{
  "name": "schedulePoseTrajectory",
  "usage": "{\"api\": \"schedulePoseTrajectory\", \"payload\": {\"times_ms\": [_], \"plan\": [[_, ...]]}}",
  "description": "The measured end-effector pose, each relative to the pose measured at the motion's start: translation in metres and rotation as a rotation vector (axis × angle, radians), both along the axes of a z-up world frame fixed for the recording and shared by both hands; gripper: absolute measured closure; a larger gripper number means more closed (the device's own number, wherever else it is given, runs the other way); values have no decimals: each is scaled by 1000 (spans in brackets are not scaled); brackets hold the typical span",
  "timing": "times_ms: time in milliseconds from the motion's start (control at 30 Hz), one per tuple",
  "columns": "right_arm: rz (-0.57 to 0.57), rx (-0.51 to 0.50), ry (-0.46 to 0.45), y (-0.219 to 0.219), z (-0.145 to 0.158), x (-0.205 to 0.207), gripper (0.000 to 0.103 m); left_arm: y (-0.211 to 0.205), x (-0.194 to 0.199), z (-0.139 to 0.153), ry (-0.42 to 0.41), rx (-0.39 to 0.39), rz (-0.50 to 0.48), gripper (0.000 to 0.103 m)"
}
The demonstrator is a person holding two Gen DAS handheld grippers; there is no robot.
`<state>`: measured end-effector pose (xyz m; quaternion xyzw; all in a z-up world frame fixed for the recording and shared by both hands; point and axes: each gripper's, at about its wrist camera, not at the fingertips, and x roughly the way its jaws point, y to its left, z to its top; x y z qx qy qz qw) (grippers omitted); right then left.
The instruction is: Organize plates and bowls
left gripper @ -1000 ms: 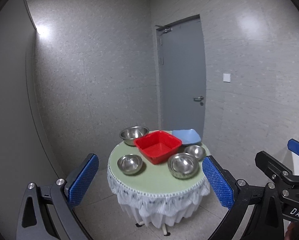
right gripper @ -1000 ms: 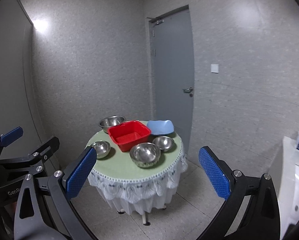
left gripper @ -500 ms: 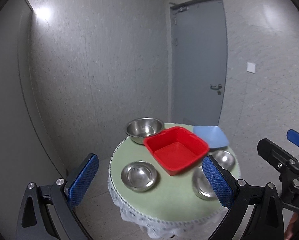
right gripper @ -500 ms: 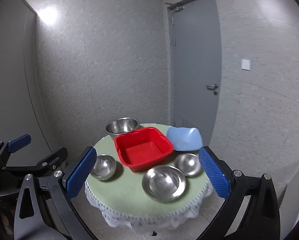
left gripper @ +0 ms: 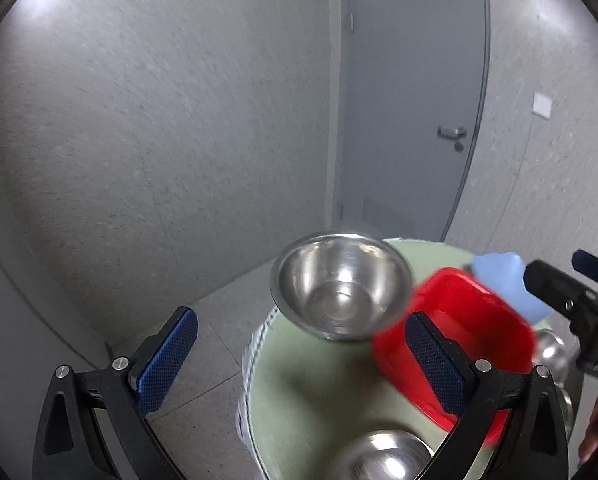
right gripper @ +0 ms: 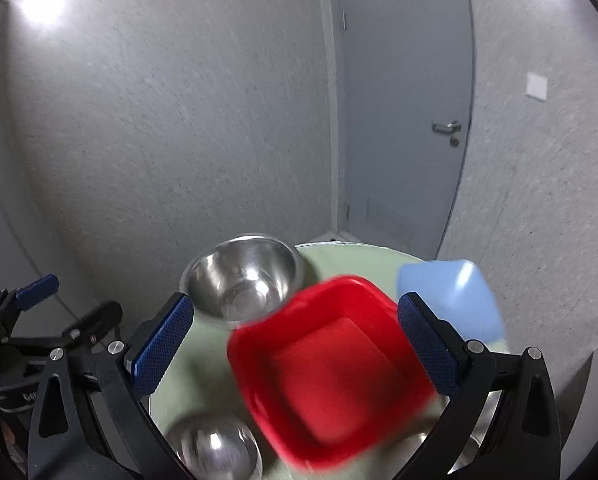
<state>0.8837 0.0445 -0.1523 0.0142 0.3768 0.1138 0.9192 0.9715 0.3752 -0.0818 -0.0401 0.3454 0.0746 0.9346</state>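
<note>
1. The left gripper (left gripper: 301, 358) has its blue-padded fingers (left gripper: 167, 358) spread wide apart with nothing between them; it hangs above the near left edge of the round table (left gripper: 311, 384).
2. Just ahead of it, between the two pads, the large steel bowl (left gripper: 341, 284) stands upright at the table's far left rim, not touching either pad.
3. To the right of that bowl, behind the left gripper's right pad, sits the red square basin (left gripper: 471, 332), and beyond its far right corner lies the light blue dish (left gripper: 507, 284).
4. Below the left gripper, at the bottom of its view, a small steel bowl (left gripper: 379, 456) shows in part.
5. The right gripper (right gripper: 295, 350) is likewise wide open and holds nothing; its fingers (right gripper: 161, 350) frame the red square basin (right gripper: 331, 376), which fills the space between them without contact that can be seen.
6. Ahead and to the left of the right gripper stands the large steel bowl (right gripper: 243, 280), its rim close against the basin's far left corner.
7. Ahead and to the right, the light blue dish (right gripper: 455, 296) lies tilted just past the right pad.
8. Near the right gripper's left finger, low in the view, is the small steel bowl (right gripper: 215, 450); more steel ware at the lower right is mostly hidden.
9. Beyond the table are a grey wall (right gripper: 159, 128), a grey door (right gripper: 403, 100) and a wall switch (right gripper: 536, 86). Both views are blurred.
</note>
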Motion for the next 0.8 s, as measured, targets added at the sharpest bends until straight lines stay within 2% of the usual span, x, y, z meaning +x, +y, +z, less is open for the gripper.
{"api": "schedulePoseTrajectory", "payload": {"times_ms": [100, 200, 267, 333, 367, 400, 500, 533, 567, 600, 633, 667, 700, 733, 800], "plan": [[2, -18, 95, 22, -33, 57, 0, 40, 84, -34, 90, -27, -37, 1], [4, -50, 218, 37, -72, 107, 0, 63, 141, -64, 158, -38, -49, 4], [13, -60, 287, 42, -97, 132, 0, 73, 178, -87, 210, -45, -64, 11], [16, -64, 330, 44, -117, 152, 2, 81, 219, -111, 263, -71, -89, 24], [23, -79, 362, 50, -134, 170, 8, 85, 235, -120, 289, -90, -102, 28], [23, -79, 362, 50, -134, 170, 13, 89, 253, -130, 319, -104, -108, 36], [36, -107, 401, 48, -156, 189, 22, 96, 282, -146, 345, -127, -120, 48], [36, -122, 422, 49, -163, 197, 26, 102, 296, -152, 355, -139, -128, 56], [38, -132, 438, 48, -171, 203, 35, 106, 308, -156, 367, -147, -133, 60], [38, -134, 449, 47, -177, 206, 41, 107, 318, -160, 375, -153, -138, 69], [40, -130, 470, 45, -184, 209, 43, 110, 329, -165, 382, -160, -148, 76], [46, -116, 490, 45, -189, 214, 48, 112, 335, -169, 387, -165, -152, 79], [62, -97, 503, 44, -193, 217, 60, 110, 338, -170, 389, -171, -155, 84], [75, -84, 508, 43, -196, 217, 68, 110, 344, -171, 388, -178, -161, 89], [91, -67, 519, 40, -200, 218, 75, 107, 353, -172, 385, -167, -162, 90]]}}
